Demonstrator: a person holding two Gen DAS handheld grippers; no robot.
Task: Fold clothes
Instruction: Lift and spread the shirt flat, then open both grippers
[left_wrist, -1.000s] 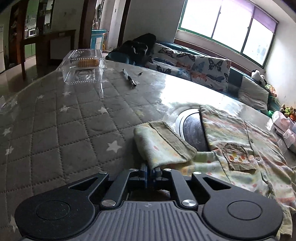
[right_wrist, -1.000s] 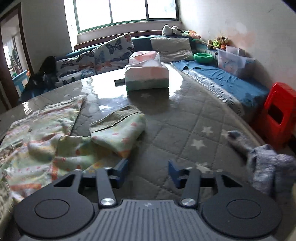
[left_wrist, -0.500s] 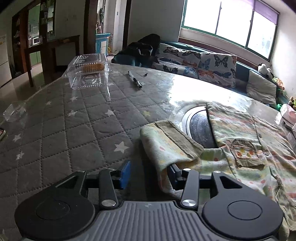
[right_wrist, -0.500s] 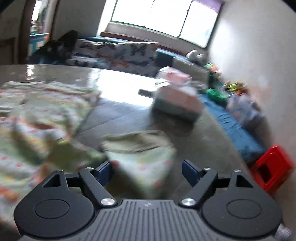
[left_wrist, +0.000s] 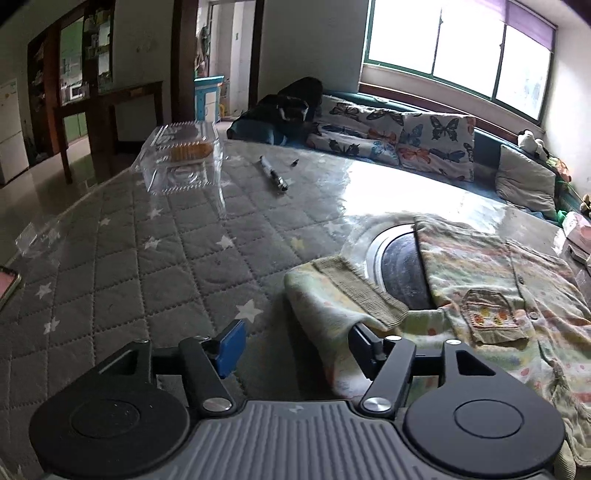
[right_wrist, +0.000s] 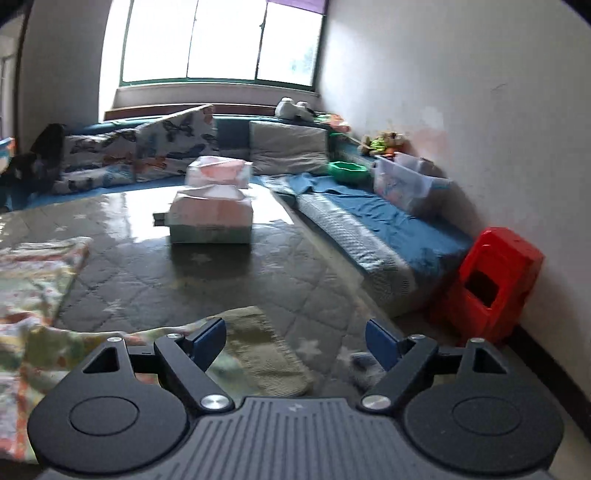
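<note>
Left gripper is sitting low over the quilted grey table cover, pointing forward and level along the surface. Its jaws are standing wide apart and gripping nothing. The folded sleeve of the pale patterned shirt is lying in the gap, closer to the right finger, whose tip is tucked under the sleeve's ribbed cuff; the blue-padded left finger is hanging clear over bare cover. The shirt body is spreading to the right of the gripper, pocket up, partly covering a round dark inset in the table.

Right gripper is also hovering low and roughly level, jaws spread wide, holding nothing. The shirt's other sleeve is lying just ahead of and below the opening, cuff end nearer the left finger; the view is slightly blurred. The rest of the shirt is lying to the left.

Farther off: a clear plastic clamshell box and a pen in the left view; two tissue boxes on the table in the right view, a red stool by the wall.
</note>
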